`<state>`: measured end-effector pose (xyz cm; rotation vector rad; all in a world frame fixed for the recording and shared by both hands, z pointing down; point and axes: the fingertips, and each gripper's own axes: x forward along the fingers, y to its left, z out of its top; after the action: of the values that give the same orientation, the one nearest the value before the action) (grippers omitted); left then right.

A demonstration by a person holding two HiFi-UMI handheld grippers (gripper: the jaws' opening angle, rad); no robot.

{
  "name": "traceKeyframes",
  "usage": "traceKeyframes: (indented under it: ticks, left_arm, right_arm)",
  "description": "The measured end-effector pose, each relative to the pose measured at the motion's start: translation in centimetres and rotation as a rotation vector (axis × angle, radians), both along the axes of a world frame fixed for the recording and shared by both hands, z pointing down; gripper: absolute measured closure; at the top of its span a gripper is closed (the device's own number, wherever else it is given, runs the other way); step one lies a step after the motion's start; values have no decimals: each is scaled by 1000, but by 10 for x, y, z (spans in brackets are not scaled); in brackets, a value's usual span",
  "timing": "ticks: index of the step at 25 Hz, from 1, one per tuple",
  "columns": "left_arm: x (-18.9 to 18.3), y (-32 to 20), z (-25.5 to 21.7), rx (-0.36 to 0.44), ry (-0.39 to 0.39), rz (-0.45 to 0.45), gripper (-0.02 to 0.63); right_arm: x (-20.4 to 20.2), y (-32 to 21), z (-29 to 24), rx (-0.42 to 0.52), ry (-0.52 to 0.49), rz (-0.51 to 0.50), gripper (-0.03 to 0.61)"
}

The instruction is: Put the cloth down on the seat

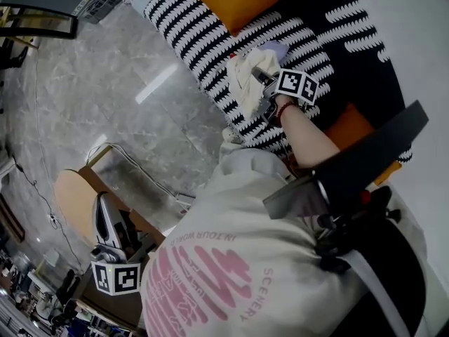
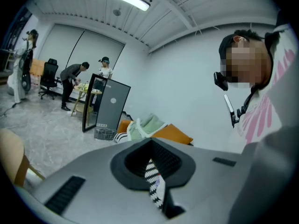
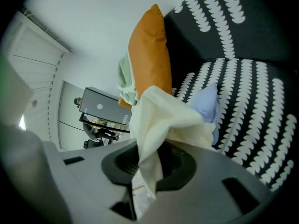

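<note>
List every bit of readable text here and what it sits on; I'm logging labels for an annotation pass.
"SCENERY": pink print on the person's shirt, head view.
Smaller pink line higher on that shirt: too blurred to read with certainty.
Large pink lettering on the shirt: folded and cut off, unreadable.
Sticker low on the dark cabinet, left gripper view: too small to read.

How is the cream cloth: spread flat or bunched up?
Bunched up: the cream cloth hangs in crumpled folds, pinched in the right gripper.

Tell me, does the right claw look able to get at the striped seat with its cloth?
Probably yes. The right claw, shut on the cream cloth, hangs just over the striped seat, and nothing seems to stand between them.
</note>
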<state>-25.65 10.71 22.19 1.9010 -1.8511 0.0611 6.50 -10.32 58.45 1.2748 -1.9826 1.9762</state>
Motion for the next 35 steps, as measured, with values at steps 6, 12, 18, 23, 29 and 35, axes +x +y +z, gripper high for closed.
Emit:
traceKeyframes:
  ticks: [6,12,18,23,29,35]
  left_arm:
    - [-3,12,57,-105,132,-96,606]
    - [7,22,92,-211,149,-75,606]
    - [15,18,102,-242,177,-64,606]
    - [23,21,97,-241,170,-58,606]
    - [16,23,95,-233,159,-72,606]
    - [20,31,91,-234,156,-49,606]
  right_arm:
    - [2,18,40,-130,48,-17,509]
    - [3,55,74,-214,181,-196,509]
    - [9,72,91,-271,363,-395,509]
    - [11,90,91,-273,499,-663,506]
    - [12,99,97,-344,493,-663,464]
    - [24,106,92,-364,496,-595,418]
